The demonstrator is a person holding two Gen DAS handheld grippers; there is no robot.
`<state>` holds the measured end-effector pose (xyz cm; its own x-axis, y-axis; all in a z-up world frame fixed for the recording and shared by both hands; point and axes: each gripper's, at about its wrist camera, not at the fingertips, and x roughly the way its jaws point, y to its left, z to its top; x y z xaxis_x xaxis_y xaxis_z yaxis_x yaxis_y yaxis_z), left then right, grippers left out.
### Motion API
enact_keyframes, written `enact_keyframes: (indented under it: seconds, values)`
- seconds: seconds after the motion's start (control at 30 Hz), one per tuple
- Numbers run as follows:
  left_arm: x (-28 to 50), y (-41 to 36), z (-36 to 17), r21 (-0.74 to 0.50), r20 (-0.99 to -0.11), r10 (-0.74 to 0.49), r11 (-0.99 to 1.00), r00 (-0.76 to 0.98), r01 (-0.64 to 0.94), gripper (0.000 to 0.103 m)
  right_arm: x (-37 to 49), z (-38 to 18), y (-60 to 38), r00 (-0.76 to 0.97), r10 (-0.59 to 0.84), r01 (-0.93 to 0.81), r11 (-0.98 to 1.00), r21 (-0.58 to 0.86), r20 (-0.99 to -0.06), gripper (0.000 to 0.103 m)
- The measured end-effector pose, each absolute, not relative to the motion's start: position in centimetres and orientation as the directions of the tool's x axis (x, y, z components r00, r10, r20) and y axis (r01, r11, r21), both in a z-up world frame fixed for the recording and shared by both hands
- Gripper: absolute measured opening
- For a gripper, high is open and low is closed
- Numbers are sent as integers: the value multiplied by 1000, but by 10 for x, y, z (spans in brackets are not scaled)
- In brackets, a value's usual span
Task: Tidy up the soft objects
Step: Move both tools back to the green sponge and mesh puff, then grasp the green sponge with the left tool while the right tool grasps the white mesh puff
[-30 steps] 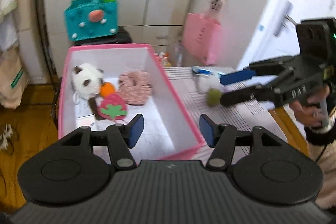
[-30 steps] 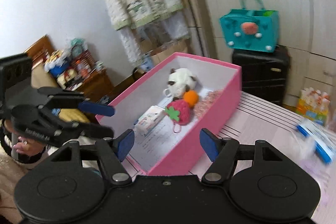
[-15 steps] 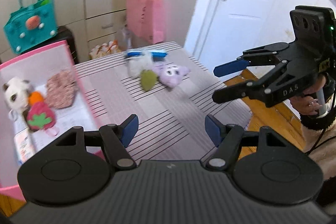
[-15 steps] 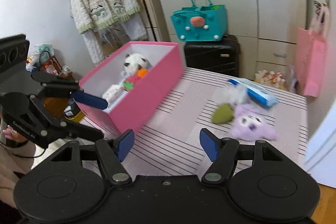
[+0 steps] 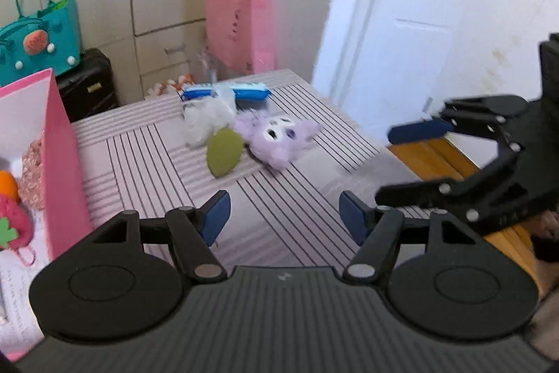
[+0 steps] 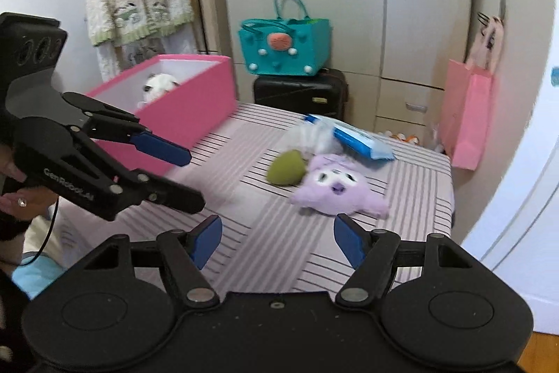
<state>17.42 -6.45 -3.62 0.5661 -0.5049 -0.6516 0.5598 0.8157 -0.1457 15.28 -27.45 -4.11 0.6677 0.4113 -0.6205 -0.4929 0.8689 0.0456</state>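
striped table (image 5: 290, 212) in small room, white door (image 5: 412, 34) to the right, wardrobe behind. near far end of table, close together: purple plush (image 5: 276, 137), olive soft piece (image 5: 223, 153) touching it, white fluffy toy (image 5: 206, 121) just behind, blue packet (image 5: 227, 91) at the back. pink box (image 6: 181, 103) on left side of table, holding panda plush (image 6: 159, 85), strawberry toy (image 5: 12, 222), orange ball (image 5: 7, 186), pink knitted ring (image 5: 31, 166). left gripper (image 5: 284, 217) spread, nothing between pads, above bare table. right gripper (image 6: 277, 238) also spread and empty, pointing toward purple plush, not touching. teal bag (image 6: 286, 46) on black suitcase (image 6: 300, 93), pink paper bag (image 6: 466, 117) hanging at wardrobe.
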Motion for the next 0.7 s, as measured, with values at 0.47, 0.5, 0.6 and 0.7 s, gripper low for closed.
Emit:
enact_keyframes:
  seconds: [0.47, 0.5, 0.6, 0.7]
  values:
    - [229, -81, -80, -142, -610, -384, 914, 694, 381, 66, 226, -61, -299, 653, 461, -457, 873, 173, -601, 76]
    - [232, -82, -81, -132, -594, -377, 917, 710, 377, 66, 237, -60, -299, 633, 484, -458, 863, 212, -604, 76]
    - [241, -85, -89, -77, -575, -279, 954, 769, 289, 65, 268, -59, -295, 565, 547, -447, 832, 329, -617, 76]
    - [248, -84, -94, -116, -566, -297, 952, 769, 282, 65, 299, -62, -283, 507, 585, -427, 809, 405, -633, 76]
